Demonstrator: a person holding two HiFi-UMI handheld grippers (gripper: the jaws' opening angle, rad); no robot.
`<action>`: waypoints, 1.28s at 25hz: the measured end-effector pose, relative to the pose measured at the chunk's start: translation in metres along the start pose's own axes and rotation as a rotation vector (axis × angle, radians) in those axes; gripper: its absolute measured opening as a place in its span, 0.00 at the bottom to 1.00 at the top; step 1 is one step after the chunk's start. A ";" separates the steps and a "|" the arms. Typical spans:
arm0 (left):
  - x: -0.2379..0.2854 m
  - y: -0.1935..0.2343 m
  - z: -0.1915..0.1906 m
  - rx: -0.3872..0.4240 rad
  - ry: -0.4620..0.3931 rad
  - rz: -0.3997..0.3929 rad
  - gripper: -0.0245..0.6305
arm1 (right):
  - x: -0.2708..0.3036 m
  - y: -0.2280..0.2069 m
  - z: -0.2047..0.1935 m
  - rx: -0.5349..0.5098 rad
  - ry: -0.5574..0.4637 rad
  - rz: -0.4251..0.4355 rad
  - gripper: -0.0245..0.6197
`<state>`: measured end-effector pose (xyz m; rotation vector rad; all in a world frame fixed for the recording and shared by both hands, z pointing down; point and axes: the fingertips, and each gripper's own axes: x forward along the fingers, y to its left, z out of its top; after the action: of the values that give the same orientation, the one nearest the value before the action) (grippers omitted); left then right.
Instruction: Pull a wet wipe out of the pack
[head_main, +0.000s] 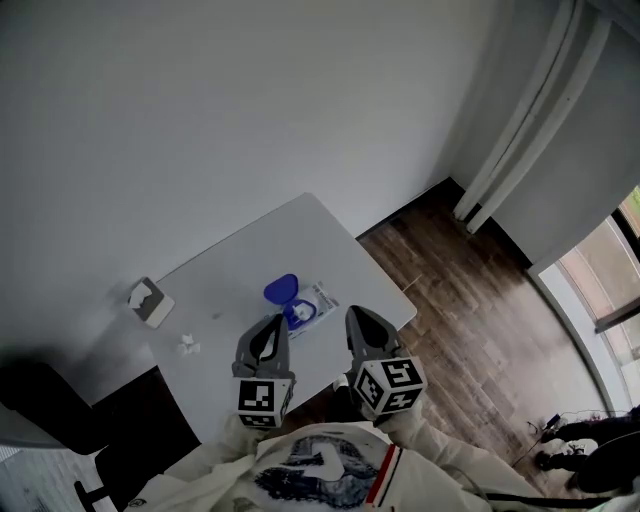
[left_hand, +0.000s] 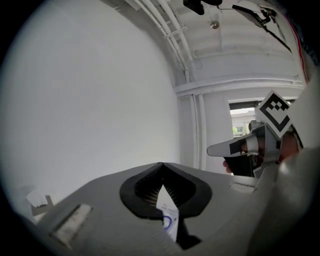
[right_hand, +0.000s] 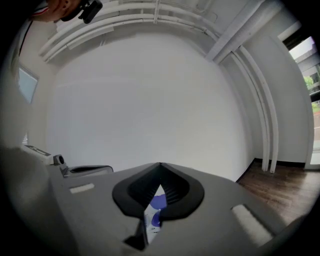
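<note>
The wet wipe pack (head_main: 310, 308) lies flat on the white table (head_main: 230, 280), its round blue lid (head_main: 281, 291) flipped open. Both grippers hover near the table's front edge, just short of the pack. My left gripper (head_main: 275, 325) is shut and empty, its tips close to the pack's left side. To the pack's right, my right gripper (head_main: 358, 318) is also shut and empty. In the left gripper view the jaws (left_hand: 161, 166) meet at their tips, and the pack (left_hand: 169, 217) shows below them. The right gripper view shows the same: closed jaws (right_hand: 160, 165) over the pack (right_hand: 154, 212).
A small grey and white box (head_main: 150, 302) stands at the table's left edge, with a crumpled white piece (head_main: 187, 346) nearer me. A dark chair (head_main: 60, 410) is at the lower left. Wooden floor (head_main: 470, 330) lies to the right of the table.
</note>
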<state>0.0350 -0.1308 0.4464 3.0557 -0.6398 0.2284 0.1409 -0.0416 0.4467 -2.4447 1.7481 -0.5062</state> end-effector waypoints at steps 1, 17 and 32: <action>0.007 0.002 0.000 -0.004 0.006 0.019 0.04 | 0.008 -0.005 0.002 -0.001 0.009 0.017 0.05; 0.086 0.027 -0.014 -0.063 0.100 0.295 0.04 | 0.116 -0.060 0.006 0.013 0.151 0.277 0.05; 0.087 0.039 -0.028 -0.070 0.168 0.409 0.04 | 0.144 -0.063 -0.019 0.056 0.241 0.373 0.05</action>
<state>0.0942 -0.1999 0.4854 2.7672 -1.2225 0.4486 0.2337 -0.1527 0.5121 -2.0168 2.1814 -0.8160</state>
